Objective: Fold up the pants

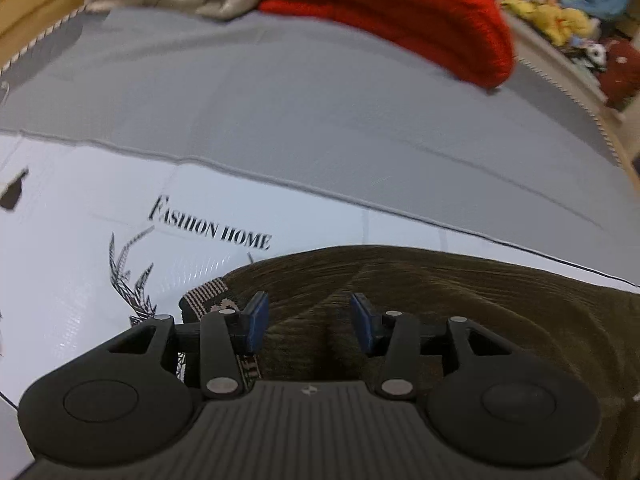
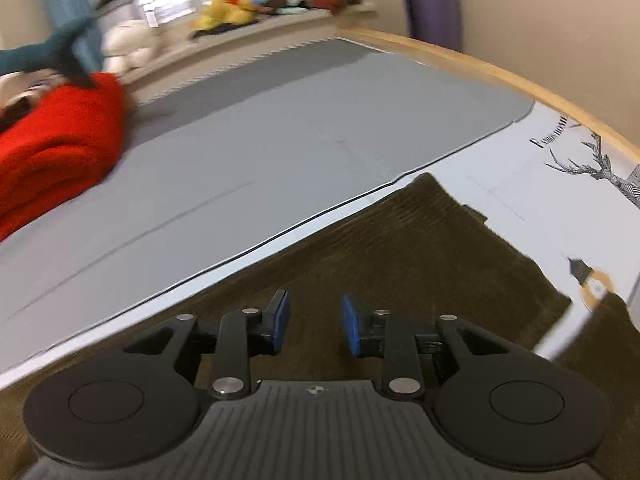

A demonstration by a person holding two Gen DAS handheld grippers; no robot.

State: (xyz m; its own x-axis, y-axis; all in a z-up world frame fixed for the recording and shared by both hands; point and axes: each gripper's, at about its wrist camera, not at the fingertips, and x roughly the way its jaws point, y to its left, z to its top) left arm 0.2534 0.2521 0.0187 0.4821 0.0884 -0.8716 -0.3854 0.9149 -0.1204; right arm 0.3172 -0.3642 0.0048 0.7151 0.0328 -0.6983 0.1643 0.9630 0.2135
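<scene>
Grey and white printed bedding (image 1: 280, 112) carries a red knit (image 1: 400, 12) at its far side and the brown corduroy pants (image 2: 420, 248) nearer, seemingly flat beneath the left gripper (image 1: 306, 322) and right gripper (image 2: 312, 326), both parted and empty.

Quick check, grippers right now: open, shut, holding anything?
Left gripper: open, nothing between the pads, above the brown pants.
Right gripper: open, nothing held, also over the pants.
</scene>
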